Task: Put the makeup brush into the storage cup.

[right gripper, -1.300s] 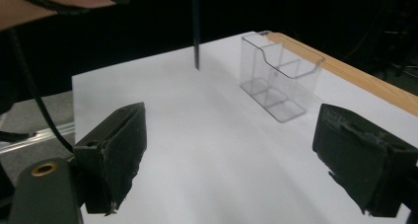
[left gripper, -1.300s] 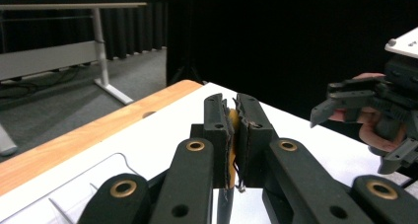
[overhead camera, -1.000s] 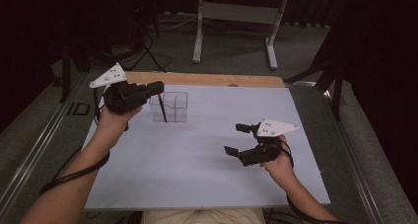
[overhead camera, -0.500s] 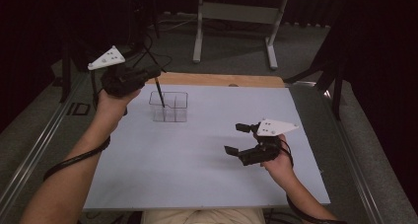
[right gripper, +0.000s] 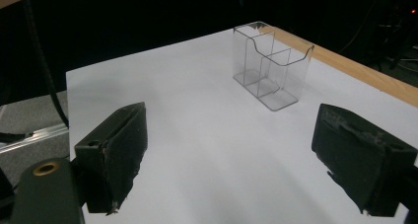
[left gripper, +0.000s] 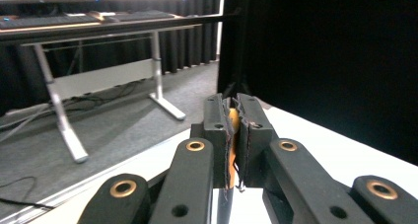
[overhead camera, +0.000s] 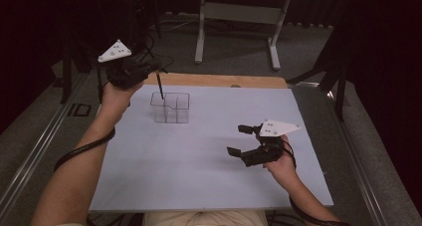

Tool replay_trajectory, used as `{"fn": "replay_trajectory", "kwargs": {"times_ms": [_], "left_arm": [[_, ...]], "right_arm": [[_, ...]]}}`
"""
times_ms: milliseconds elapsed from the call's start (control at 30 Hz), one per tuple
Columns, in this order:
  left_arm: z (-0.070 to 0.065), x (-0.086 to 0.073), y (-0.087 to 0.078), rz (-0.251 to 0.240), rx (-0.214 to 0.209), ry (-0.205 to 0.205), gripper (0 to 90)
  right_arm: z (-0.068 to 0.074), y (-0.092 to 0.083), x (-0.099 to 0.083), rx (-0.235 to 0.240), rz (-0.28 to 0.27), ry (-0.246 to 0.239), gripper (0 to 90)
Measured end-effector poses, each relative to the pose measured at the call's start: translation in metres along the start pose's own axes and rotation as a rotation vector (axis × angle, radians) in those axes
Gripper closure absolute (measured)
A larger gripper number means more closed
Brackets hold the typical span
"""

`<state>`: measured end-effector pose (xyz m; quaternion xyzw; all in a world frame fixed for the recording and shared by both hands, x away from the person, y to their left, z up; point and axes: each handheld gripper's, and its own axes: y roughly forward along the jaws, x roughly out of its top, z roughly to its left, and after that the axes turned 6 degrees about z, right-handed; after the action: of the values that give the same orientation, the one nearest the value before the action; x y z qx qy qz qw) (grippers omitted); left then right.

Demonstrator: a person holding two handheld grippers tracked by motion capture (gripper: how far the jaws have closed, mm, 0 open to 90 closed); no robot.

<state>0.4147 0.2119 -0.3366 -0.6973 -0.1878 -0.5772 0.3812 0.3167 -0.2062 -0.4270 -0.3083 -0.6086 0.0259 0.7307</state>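
Black grippers, pale sheet, clear holder

The left gripper [overhead camera: 149, 69] is black with a white plate on top, and the pen [overhead camera: 159, 85] in it looks black with an orange band. The holder [overhead camera: 170, 108] is colourless, the table [overhead camera: 199, 156] pale lilac-white, its far edge bare wood.

A grey metal desk frame [overhead camera: 239, 17] stands on the grey carpet floor [overhead camera: 308, 56] beyond the table's far edge, black curtains [left gripper: 187, 31] hanging behind it, keyboards [left gripper: 98, 18] lying on top.
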Motion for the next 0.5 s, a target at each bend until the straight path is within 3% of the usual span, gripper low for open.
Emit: {"fn": "replay_trajectory", "kwargs": {"times_ms": [133, 167, 300, 400, 500], "left_arm": [[0.009, -0.004, 0.004, -0.012, 0.029, -0.017, 85.4], [0.012, -0.007, 0.006, -0.006, 0.061, -0.013, 85.4], [0.017, -0.013, 0.009, 0.005, 0.104, -0.009, 85.4], [0.024, -0.022, 0.014, -0.001, 0.103, -0.036, 85.4], [0.025, -0.027, 0.019, 0.009, 0.104, -0.035, 85.4]], "right_arm": [[0.000, 0.000, -0.001, 0.002, -0.001, 0.001, 14.1], [0.000, 0.001, -0.001, 0.002, 0.000, 0.002, 14.1], [0.000, 0.001, -0.001, 0.010, 0.007, 0.005, 14.6], [0.000, 0.001, -0.002, 0.012, 0.009, 0.005, 14.5], [-0.001, 0.001, -0.002, 0.013, 0.009, 0.006, 14.5]]}}
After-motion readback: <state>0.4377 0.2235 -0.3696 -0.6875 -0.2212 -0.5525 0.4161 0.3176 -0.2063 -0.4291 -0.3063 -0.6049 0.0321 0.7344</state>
